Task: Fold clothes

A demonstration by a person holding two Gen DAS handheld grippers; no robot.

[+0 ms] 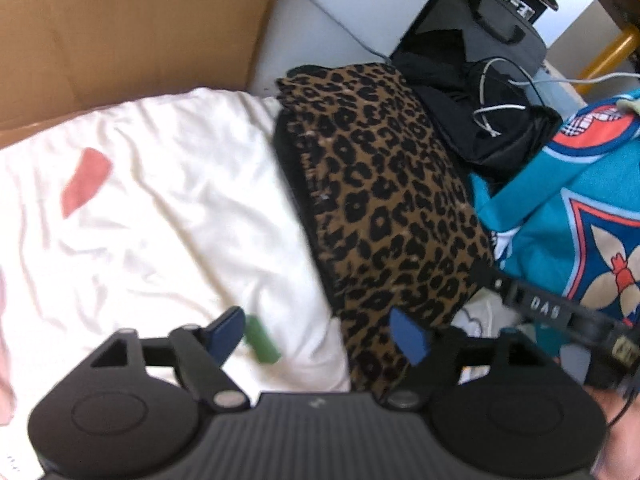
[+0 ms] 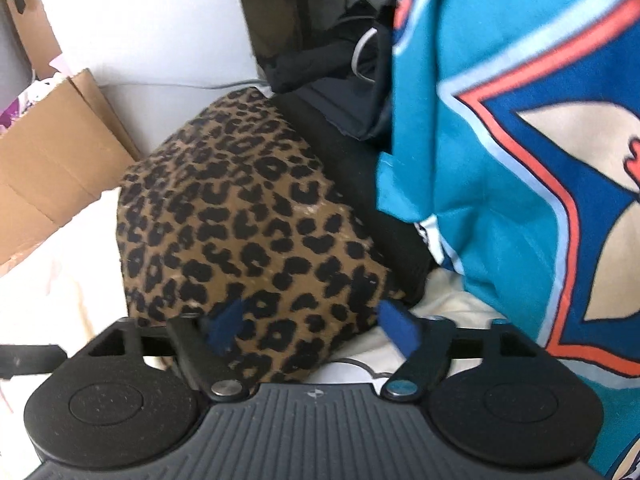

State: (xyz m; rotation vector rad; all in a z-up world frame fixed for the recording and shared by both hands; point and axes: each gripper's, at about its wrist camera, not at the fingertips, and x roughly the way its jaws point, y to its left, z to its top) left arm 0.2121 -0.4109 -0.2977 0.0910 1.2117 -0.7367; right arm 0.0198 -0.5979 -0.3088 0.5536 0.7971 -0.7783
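A folded leopard-print garment (image 1: 380, 200) (image 2: 240, 220) lies on a white sheet (image 1: 160, 200), with a black layer showing under its edges. My left gripper (image 1: 318, 332) hovers over its near corner and the sheet, open, with nothing between the blue pads (image 1: 226, 334). My right gripper (image 2: 312, 326) is also open, above the garment's near edge, its pads (image 2: 400, 328) clear of the cloth. A teal garment (image 1: 560, 200) (image 2: 480, 120) with an orange, blue and cream print lies crumpled to the right of the leopard one.
A cardboard box (image 1: 120, 32) (image 2: 52, 168) stands at the back left against a white wall. Behind the clothes sit a black bag (image 1: 480, 40) and dark cloth with white cables (image 1: 500, 136). The sheet carries a pink patch (image 1: 86, 182) and a green one (image 1: 262, 340).
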